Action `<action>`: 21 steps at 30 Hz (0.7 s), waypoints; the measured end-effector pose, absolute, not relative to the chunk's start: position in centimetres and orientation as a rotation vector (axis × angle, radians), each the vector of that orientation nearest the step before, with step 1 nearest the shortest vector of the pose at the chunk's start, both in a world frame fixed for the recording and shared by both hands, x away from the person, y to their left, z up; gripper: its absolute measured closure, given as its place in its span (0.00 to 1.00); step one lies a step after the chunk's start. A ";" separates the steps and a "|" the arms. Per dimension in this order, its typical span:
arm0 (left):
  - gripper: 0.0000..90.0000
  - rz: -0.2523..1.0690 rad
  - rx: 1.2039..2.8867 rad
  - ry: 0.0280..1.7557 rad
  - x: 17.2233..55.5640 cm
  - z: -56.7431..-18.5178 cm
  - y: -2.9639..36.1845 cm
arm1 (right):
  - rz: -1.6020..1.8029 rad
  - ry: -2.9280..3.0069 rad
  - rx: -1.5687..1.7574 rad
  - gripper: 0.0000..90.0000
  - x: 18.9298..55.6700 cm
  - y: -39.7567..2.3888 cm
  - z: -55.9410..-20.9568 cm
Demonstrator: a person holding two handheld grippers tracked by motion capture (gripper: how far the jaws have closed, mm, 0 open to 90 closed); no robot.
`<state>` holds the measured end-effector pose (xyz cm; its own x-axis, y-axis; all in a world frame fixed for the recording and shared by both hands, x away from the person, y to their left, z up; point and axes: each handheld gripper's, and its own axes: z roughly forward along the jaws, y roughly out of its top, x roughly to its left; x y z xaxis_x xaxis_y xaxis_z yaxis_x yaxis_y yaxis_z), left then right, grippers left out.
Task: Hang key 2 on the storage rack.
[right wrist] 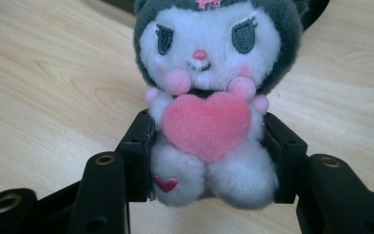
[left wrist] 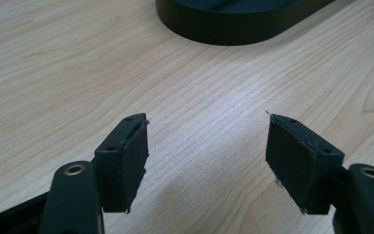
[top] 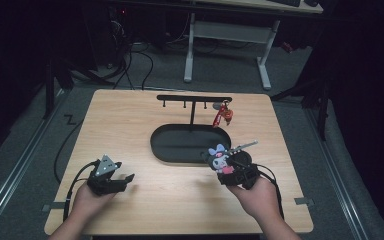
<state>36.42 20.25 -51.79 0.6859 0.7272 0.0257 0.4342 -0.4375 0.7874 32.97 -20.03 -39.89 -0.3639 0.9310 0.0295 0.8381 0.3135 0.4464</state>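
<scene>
- Currently, right tool (top: pixel 230 169) clamps plush (right wrist: pixel 209 97) by its lower body, above tabletop (top: pixel 180 200), near tray (top: pixel 172 145) right end.
- Left tool (left wrist: pixel 207 146) released, jaws apart, empty, at near left.

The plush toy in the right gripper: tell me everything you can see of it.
The plush toy is a small soft doll with a white face, dark grey hood, pink nose and cheeks, and a pink heart held at its chest; a small red heart marks one foot. It sits upright, facing the camera, squeezed at its lower body by the right gripper. In the high view a metal keyring sticks out behind it.
</scene>
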 end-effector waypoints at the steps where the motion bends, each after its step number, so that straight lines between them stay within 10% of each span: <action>1: 0.36 0.467 2.095 0.889 36.4 -51.8 20.3 | 0.586 2.344 1.620 0.54 33.4 -20.0 -39.3; 21: 0.36 0.458 2.100 0.886 36.5 -51.9 20.3 | 0.646 2.280 1.622 0.54 37.8 -20.0 -35.3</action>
